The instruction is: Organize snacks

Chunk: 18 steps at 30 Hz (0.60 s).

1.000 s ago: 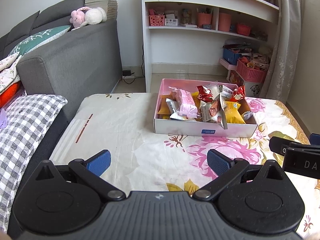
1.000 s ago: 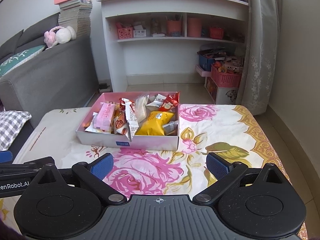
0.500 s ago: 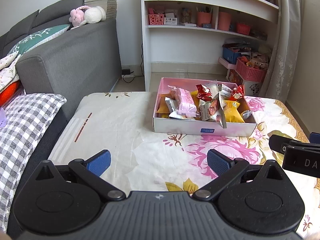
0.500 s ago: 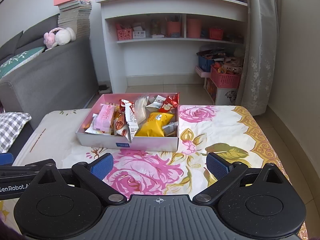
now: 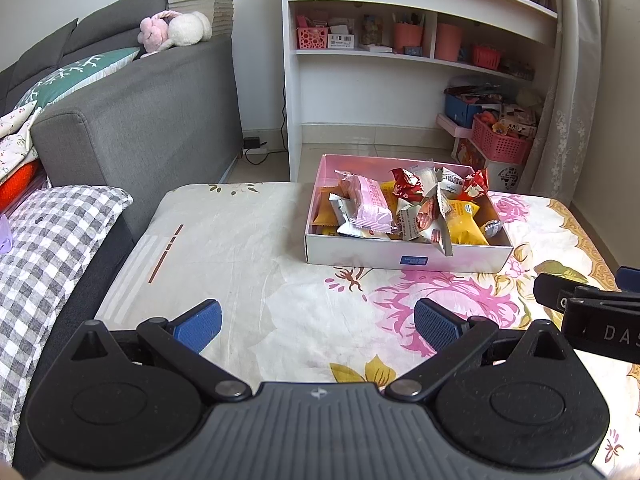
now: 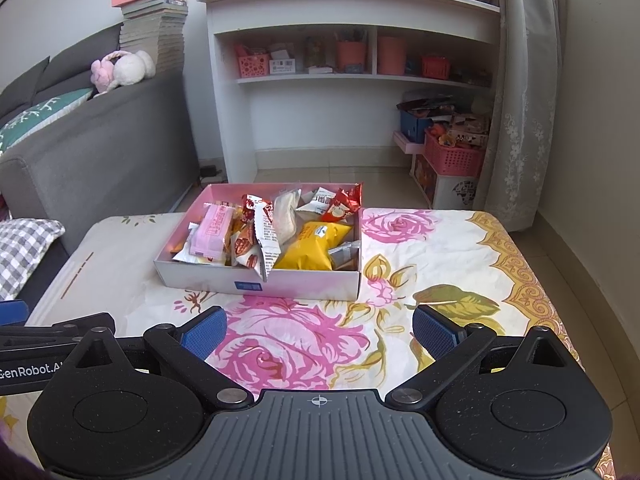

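A shallow box with a pink inside [image 5: 360, 254] [image 6: 192, 274] sits on the flowered cloth, filled with several wrapped snacks: a pink packet [image 5: 374, 204] [image 6: 214, 230], a yellow bag [image 5: 464, 218] [image 6: 316, 242] and red wrappers [image 5: 406, 182] [image 6: 344, 204]. My left gripper [image 5: 318, 322] is open and empty, well short of the box. My right gripper [image 6: 320, 330] is likewise open with nothing between its blue pads, also short of the box. Each gripper's body shows at the edge of the other's view.
The flowered cloth [image 6: 432, 240] covers a low table. A grey sofa [image 5: 152, 112] with a checked cushion [image 5: 52, 232] stands to the left. Behind the table is a white shelf unit [image 6: 352, 80], with pink baskets [image 6: 452, 156] and a curtain at the right.
Both views have shifted slightly, with the box now a little lower and nearer in the right wrist view. Both grippers stay open and the snacks have not moved.
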Motion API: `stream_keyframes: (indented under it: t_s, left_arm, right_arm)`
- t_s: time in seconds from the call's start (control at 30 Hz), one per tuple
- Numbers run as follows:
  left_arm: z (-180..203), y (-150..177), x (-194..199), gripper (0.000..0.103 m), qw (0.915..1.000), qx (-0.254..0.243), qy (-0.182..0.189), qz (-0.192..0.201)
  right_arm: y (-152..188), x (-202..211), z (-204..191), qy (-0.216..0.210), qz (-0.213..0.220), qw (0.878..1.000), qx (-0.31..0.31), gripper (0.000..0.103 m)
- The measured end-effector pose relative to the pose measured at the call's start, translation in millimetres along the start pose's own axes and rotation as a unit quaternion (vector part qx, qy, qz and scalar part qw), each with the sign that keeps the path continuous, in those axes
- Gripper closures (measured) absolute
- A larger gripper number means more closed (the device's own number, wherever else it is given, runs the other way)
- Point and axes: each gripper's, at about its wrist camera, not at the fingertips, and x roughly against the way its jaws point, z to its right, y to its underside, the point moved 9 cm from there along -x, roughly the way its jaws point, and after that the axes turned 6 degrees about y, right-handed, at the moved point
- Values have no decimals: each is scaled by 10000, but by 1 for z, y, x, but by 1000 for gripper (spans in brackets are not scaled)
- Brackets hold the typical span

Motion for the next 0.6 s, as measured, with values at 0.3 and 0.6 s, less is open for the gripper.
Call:
stream_keyframes:
  t_s: [0.3, 0.6]
  left_arm:
    - [2, 2, -1, 0, 10000, 2, 20, -37]
    - [3, 2, -2, 0, 9999, -25, 105, 4]
  right_arm:
    - [0, 0, -1, 0, -8, 10000, 4, 3]
    - [1, 0, -1, 0, -12, 10000, 8, 3]
